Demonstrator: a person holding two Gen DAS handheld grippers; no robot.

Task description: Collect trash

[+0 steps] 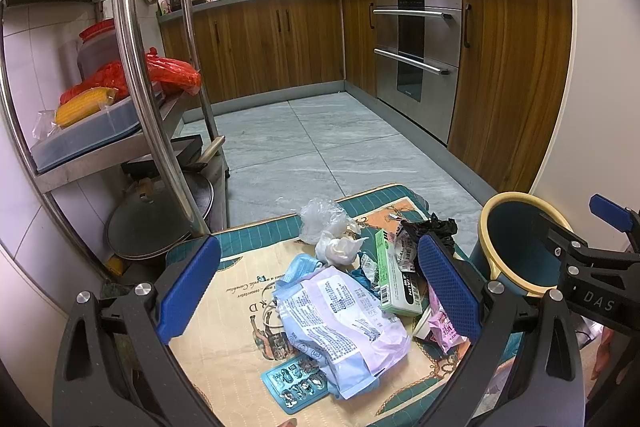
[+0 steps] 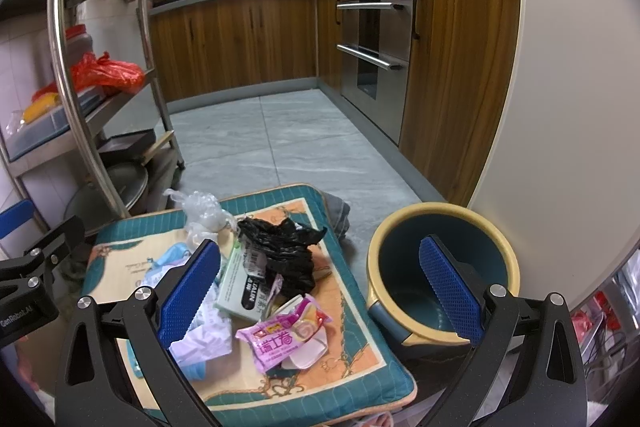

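A pile of trash lies on a teal and beige cushion point(image 1: 236, 311): a pale blue and lilac packet point(image 1: 340, 323), a green box point(image 1: 394, 279), a black plastic bag point(image 2: 284, 251), a clear bag point(image 1: 322, 219), a blister pack point(image 1: 296, 385) and a pink snack wrapper point(image 2: 280, 337). A blue bin with a yellow rim point(image 2: 440, 275) stands right of the cushion. My left gripper point(image 1: 320, 291) is open above the packet. My right gripper point(image 2: 320, 291) is open, between the pink wrapper and the bin, and also shows in the left wrist view point(image 1: 600, 267).
A steel shelf rack point(image 1: 132, 75) with pans, corn and a red bag stands at the left. Wooden cabinets and a steel oven point(image 1: 416, 59) line the back and right. Grey tile floor point(image 1: 312, 143) lies beyond the cushion.
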